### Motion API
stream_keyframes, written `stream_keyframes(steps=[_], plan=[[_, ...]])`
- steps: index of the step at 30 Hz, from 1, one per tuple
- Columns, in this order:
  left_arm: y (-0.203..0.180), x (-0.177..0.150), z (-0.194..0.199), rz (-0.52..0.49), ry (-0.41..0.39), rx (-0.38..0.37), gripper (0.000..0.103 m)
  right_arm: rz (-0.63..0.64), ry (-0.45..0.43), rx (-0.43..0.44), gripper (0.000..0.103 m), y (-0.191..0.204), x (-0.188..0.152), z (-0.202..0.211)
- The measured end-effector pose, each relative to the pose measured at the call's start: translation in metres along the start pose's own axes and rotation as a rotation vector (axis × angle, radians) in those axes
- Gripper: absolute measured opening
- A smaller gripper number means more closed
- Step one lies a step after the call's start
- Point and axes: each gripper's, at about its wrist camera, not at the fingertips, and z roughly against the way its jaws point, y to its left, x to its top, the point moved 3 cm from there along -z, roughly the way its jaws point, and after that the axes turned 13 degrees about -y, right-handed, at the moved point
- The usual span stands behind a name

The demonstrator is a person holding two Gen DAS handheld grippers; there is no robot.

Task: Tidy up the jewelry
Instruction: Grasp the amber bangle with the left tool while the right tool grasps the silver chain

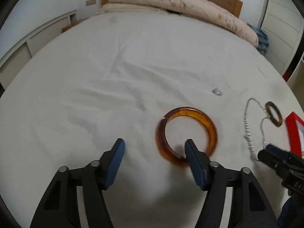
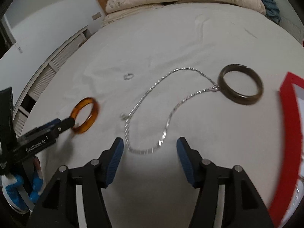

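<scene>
Jewelry lies spread on the white bed sheet (image 2: 171, 38) — an orange bangle (image 1: 190, 114), a silver chain (image 2: 152, 95), a dark bangle (image 2: 241, 96) and a tiny ring (image 2: 128, 76). We think we are picking up the orange bangle. Our left gripper (image 1: 154, 148) is wide apart, with one finger inside the bangle's hole and the other outside. Next we need to pinch its rim, lift it, and carry it to the red box (image 2: 288, 133). Our right gripper (image 2: 150, 146) waits with fingers spread, over the chain — holding nothing.
</scene>
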Motion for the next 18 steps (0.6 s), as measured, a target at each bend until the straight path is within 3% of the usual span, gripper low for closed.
stream_keyframes(steps=[4,18], plan=[[-0.003,0.001,-0.01,-0.045,-0.007,0.005,0.061,0.032,-0.038,0.009,0.067,0.007,0.01,-0.016],[-0.002,0.0,-0.013,-0.082,-0.036,-0.008,0.06,0.169,-0.049,0.014,0.066,0.024,0.013,-0.037]])
